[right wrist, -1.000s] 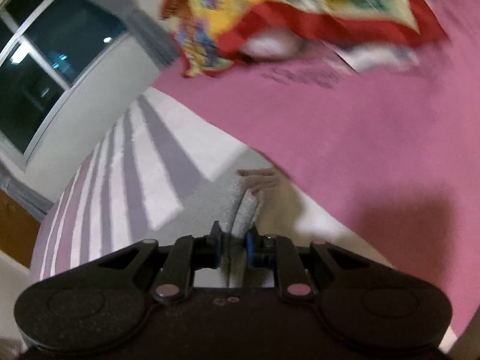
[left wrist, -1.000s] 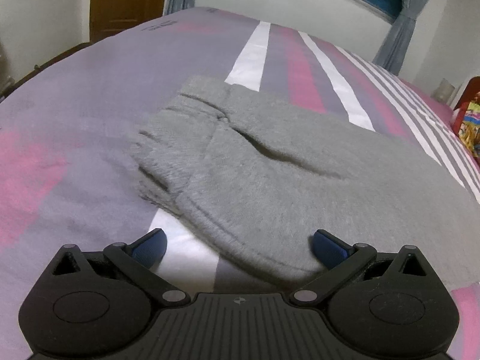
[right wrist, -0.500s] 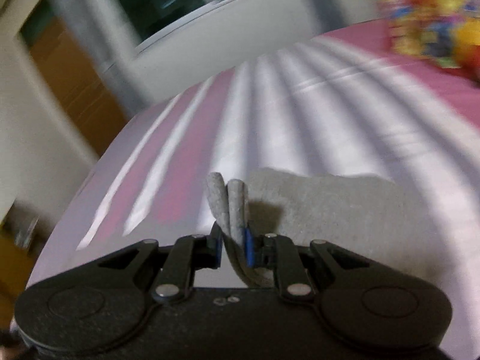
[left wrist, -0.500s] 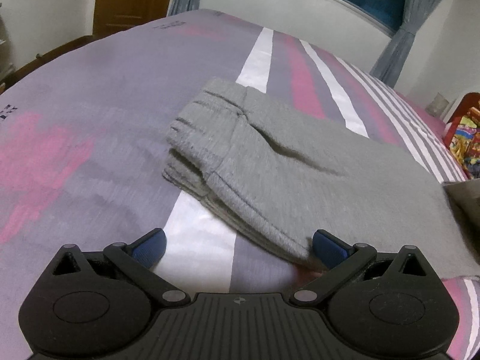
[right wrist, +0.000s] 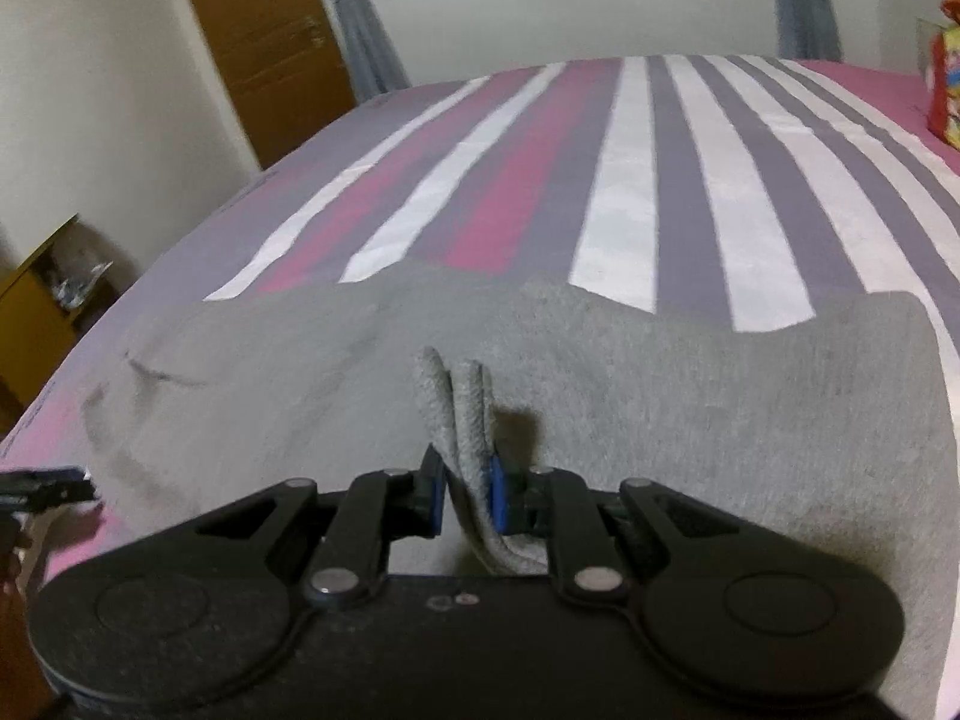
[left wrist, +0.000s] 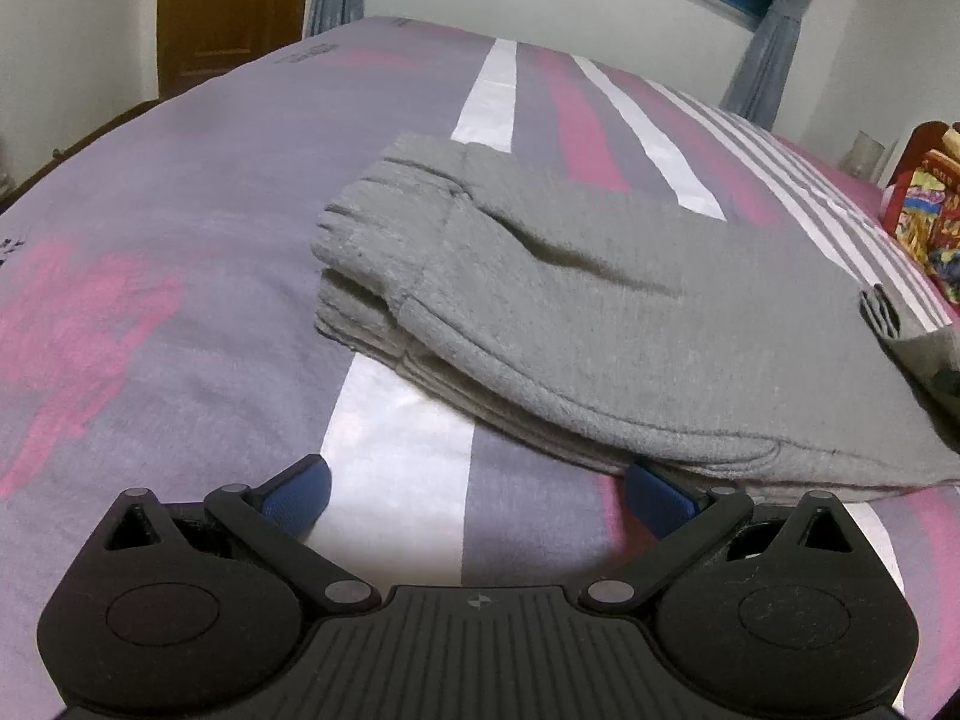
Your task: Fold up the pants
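Grey sweatpants (left wrist: 600, 312) lie folded in layers on the striped bed, waistband end toward the left in the left wrist view. My left gripper (left wrist: 477, 495) is open and empty, low over the sheet at the pants' near edge; its right pad (left wrist: 657, 495) is right at that edge. My right gripper (right wrist: 465, 492) is shut on a doubled fold of the grey pants (right wrist: 462, 414) and holds it over the flat grey cloth (right wrist: 690, 396). That held end shows at the right edge of the left wrist view (left wrist: 888, 312).
The bed sheet (left wrist: 180, 192) has purple, pink and white stripes. A wooden door (left wrist: 222, 0) and curtains stand at the far end. A colourful red and yellow thing (left wrist: 924, 210) lies at the right. A low yellow shelf (right wrist: 42, 294) stands beside the bed.
My right gripper has swung with the held pants end across and over the laid pants. My left gripper has drawn back a little from the pants' near edge, still open.
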Demonstrator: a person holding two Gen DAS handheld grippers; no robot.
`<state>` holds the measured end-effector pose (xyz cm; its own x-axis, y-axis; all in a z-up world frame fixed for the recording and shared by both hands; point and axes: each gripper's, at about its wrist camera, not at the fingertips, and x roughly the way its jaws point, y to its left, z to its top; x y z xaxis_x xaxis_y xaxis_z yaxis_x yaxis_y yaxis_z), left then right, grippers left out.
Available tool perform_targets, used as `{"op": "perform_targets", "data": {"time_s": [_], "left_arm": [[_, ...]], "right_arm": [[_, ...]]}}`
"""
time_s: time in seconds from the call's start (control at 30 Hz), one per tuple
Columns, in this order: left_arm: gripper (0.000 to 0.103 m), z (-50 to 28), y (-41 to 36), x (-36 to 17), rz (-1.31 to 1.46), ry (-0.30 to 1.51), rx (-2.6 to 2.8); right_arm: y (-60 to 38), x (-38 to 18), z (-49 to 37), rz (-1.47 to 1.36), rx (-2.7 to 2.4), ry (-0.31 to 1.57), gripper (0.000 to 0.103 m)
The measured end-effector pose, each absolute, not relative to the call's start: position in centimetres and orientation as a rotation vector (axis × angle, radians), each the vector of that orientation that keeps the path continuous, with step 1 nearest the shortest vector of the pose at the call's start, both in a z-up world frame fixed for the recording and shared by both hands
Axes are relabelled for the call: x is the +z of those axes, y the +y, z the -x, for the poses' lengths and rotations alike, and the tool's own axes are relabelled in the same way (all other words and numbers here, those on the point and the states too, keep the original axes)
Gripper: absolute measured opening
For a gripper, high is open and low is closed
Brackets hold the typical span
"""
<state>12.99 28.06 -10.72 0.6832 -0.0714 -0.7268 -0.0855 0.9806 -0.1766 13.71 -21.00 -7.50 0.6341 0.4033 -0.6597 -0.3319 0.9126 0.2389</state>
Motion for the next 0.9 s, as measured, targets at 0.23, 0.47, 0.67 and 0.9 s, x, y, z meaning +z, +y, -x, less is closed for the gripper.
{"op": "perform_targets", "data": {"time_s": [0.23, 0.47, 0.67, 0.9], "left_arm": [[0.103, -12.3, 28.7, -10.8, 0.250, 0.807, -0.005], [0.103, -11.9, 28.4, -11.0, 0.222, 0.805, -0.005], [0.103, -11.9, 28.6, -11.0, 0.240, 0.800, -0.009], [0.103, -11.8, 28.4, -11.0, 0.233, 0.805, 0.007]], "right_arm": [[-18.3, -8.1, -12.1, -0.004, 0.468, 0.760, 0.014], [-17.0, -8.1, -10.6, 0.052, 0.507, 0.706, 0.014], [-15.7, -8.7, -9.1, 0.176, 0.546, 0.681, 0.015], [-14.8, -9.3, -7.8, 0.217, 0.595, 0.687, 0.022]]}}
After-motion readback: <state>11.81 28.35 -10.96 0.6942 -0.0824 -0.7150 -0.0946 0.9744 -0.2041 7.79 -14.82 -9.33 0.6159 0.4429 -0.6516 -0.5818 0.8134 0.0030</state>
